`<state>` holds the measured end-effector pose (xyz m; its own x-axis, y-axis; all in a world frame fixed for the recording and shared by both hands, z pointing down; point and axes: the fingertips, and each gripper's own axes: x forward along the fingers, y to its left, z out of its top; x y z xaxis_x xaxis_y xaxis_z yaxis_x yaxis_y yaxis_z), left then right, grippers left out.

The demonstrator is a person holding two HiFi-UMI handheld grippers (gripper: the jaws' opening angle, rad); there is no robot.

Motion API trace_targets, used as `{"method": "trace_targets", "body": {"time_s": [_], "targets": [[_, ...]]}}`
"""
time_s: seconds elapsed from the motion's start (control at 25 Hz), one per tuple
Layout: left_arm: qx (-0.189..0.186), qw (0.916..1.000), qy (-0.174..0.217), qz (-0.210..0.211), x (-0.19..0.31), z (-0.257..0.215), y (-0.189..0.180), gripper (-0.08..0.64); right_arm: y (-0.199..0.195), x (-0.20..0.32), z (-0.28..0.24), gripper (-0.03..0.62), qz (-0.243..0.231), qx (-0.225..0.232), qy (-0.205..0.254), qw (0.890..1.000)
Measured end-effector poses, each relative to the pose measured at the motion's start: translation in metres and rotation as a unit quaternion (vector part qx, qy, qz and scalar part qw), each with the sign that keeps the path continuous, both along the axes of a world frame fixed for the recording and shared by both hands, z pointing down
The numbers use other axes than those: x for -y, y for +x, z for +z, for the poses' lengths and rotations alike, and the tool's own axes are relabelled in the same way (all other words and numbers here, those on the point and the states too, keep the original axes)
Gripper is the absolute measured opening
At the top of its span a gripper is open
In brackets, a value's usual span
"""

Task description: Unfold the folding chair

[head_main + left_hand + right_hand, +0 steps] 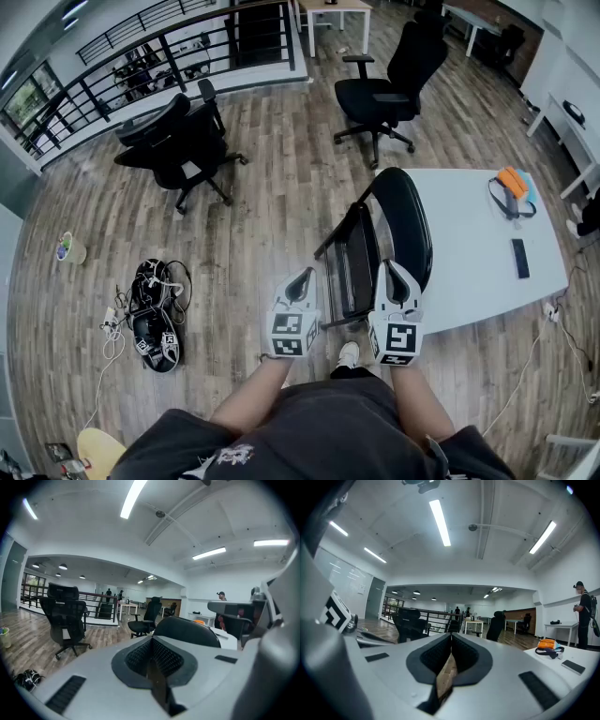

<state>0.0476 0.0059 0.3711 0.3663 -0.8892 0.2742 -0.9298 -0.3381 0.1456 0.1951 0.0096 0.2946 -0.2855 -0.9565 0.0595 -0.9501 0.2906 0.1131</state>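
Observation:
The black folding chair (375,244) stands on the wood floor against the white table's (478,281) left edge. Its rounded back (405,220) is uppermost and its seat (354,267) is tipped up close to the frame. My left gripper (300,283) hangs just left of the seat, and my right gripper (398,277) is over the lower part of the back. Both are shut with nothing between the pads. In the left gripper view the chair's back (187,630) rises just beyond the closed left gripper (151,651). The right gripper (451,651) looks level across the room.
Two black office chairs (183,141) (389,80) stand further off. A heap of cables and gear (155,314) and a cup (67,248) lie on the floor to the left. An orange item (513,183) and a phone (520,258) rest on the table. A person (582,616) stands at the right.

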Motion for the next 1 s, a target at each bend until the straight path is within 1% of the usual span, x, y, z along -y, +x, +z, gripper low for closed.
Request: {"method": "trace_targets", "body": {"time_s": [0.12, 0.2, 0.24, 0.32, 0.4, 0.44, 0.52, 0.6, 0.68, 0.76, 0.88, 1.0], "targets": [[0.001, 0.9998, -0.022, -0.001, 0.033, 0.012, 0.031, 0.005, 0.030, 0.033, 0.003, 0.014, -0.002, -0.017, -0.017, 1.000], [0.010, 0.9992, -0.039, -0.005, 0.052, 0.022, 0.050, 0.006, 0.050, 0.049, 0.002, 0.018, 0.000, -0.014, -0.025, 1.000], [0.015, 0.9988, -0.047, -0.009, 0.061, 0.026, 0.058, 0.006, 0.059, 0.056, 0.001, 0.033, 0.000, -0.011, -0.028, 1.000], [0.020, 0.9980, -0.057, -0.018, 0.079, 0.034, 0.073, 0.014, 0.074, 0.071, 0.002, 0.087, -0.004, -0.010, -0.038, 0.999], [0.020, 0.9971, -0.070, -0.023, 0.092, 0.045, 0.089, 0.154, 0.085, 0.083, 0.009, 0.118, -0.005, -0.015, -0.056, 0.998], [0.022, 0.9962, -0.081, -0.024, 0.098, 0.053, 0.097, 0.184, 0.089, 0.087, 0.015, 0.126, -0.001, -0.023, -0.067, 0.998], [0.027, 0.9931, -0.111, -0.024, 0.109, 0.071, 0.113, 0.261, 0.103, 0.097, 0.023, 0.169, 0.017, -0.043, -0.081, 0.996], [0.026, 0.9890, -0.144, -0.024, 0.121, 0.091, 0.130, 0.298, 0.121, 0.109, 0.031, 0.191, 0.033, -0.054, -0.096, 0.993], [0.017, 0.9846, -0.172, -0.026, 0.133, 0.111, 0.144, 0.319, 0.132, 0.120, 0.045, 0.212, 0.029, -0.049, -0.124, 0.991], [0.014, 0.9798, -0.198, -0.026, 0.142, 0.132, 0.157, 0.328, 0.135, 0.128, 0.057, 0.244, 0.017, -0.035, -0.151, 0.988], [0.043, 0.9758, -0.213, -0.022, 0.158, 0.166, 0.170, 0.333, 0.132, 0.137, 0.071, 0.252, 0.003, -0.025, -0.174, 0.985], [0.069, 0.9707, -0.230, -0.019, 0.169, 0.197, 0.181, 0.333, 0.130, 0.141, 0.081, 0.258, -0.005, -0.026, -0.188, 0.982]]}}
